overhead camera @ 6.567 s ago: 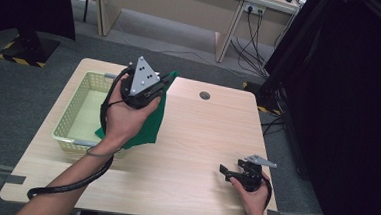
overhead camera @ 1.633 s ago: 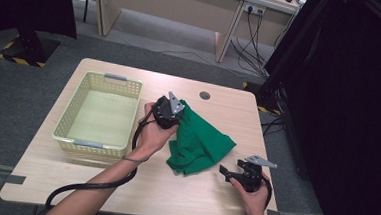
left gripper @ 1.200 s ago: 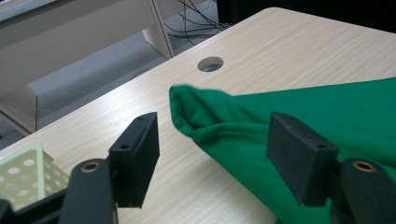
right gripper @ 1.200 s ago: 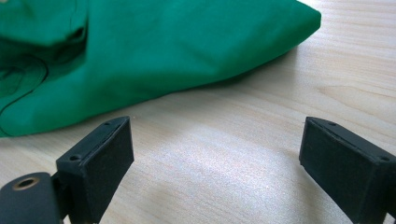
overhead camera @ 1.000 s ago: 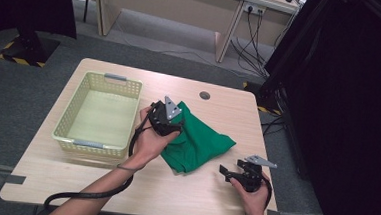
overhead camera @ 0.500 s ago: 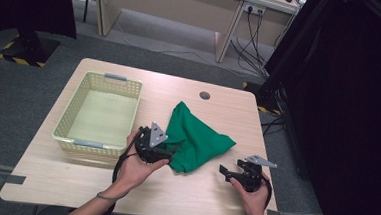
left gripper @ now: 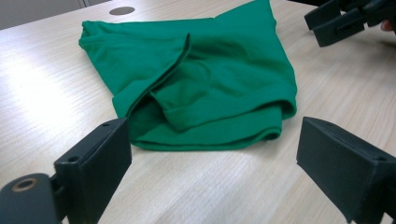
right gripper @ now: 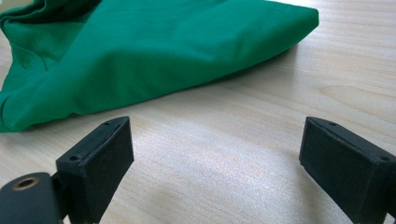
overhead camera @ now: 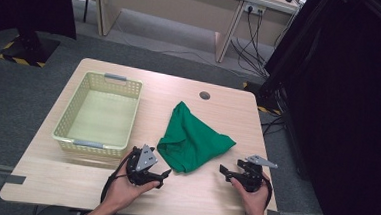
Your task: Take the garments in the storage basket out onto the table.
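A crumpled green cloth (overhead camera: 194, 140) lies in a heap on the middle of the wooden table (overhead camera: 203, 198). My left gripper (overhead camera: 165, 175) rests low near the front edge, just left of the cloth's near corner and pointing at it. Its jaws have just been opening and stand open with nothing between them; the cloth (left gripper: 205, 79) lies a little beyond the left gripper (left gripper: 210, 172). My right gripper (overhead camera: 223, 171) sits at the front right, open and empty, facing the cloth's right edge (right gripper: 140, 46). In its own view the right gripper (right gripper: 215, 172) has bare wood between its jaws.
A pale yellow plastic basket (overhead camera: 96, 144) stands on the left half of the table, just behind my left hand. A round cable hole (overhead camera: 205, 95) sits near the far edge. Desks and cables stand on the floor beyond the table.
My left gripper let go of the cloth and dropped toward the front edge, ending left of it. The cloth settled flat on the table. The right gripper stayed put.
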Demonstrator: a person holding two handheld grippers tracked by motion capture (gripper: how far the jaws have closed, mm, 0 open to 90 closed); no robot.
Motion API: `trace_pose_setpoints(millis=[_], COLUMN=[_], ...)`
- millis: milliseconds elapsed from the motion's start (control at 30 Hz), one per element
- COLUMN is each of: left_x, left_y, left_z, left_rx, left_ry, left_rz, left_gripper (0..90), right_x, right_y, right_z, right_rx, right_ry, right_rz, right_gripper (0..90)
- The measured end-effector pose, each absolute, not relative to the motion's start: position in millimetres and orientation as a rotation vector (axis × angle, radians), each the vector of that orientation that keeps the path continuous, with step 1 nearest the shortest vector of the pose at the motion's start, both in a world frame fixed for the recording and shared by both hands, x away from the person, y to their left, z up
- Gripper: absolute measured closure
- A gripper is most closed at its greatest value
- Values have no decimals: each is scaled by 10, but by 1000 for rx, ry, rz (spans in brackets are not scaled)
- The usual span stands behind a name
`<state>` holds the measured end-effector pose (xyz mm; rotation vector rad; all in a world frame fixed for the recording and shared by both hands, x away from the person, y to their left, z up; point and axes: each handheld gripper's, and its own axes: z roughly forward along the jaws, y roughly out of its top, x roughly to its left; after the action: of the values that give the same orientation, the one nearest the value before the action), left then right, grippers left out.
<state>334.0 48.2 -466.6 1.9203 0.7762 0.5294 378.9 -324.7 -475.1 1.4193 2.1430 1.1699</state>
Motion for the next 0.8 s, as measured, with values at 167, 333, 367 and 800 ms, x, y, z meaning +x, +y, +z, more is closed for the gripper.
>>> trace_pose_setpoints(millis=[167, 333, 367, 800], left_x=[3319, 3322, 3322, 3310], left_y=[513, 526, 526, 539], left_z=[-4721, -4765, -4773, -4772], left_rx=[1920, 1911, 1917, 1900], left_ry=[764, 766, 769, 768], left_rz=[547, 545, 541, 539], left_gripper=[108, 110, 111, 109], right_x=[3786, 3789, 3789, 3790], right_y=[-3244, -3247, -3249, -3250], right_z=[-4751, -4751, -4751, -4752], right_rx=[1418, 1427, 1426, 1428], right_ry=[2141, 2138, 2137, 2139], right_rz=[1166, 1168, 1169, 1170], right_gripper=[105, 105, 105, 104])
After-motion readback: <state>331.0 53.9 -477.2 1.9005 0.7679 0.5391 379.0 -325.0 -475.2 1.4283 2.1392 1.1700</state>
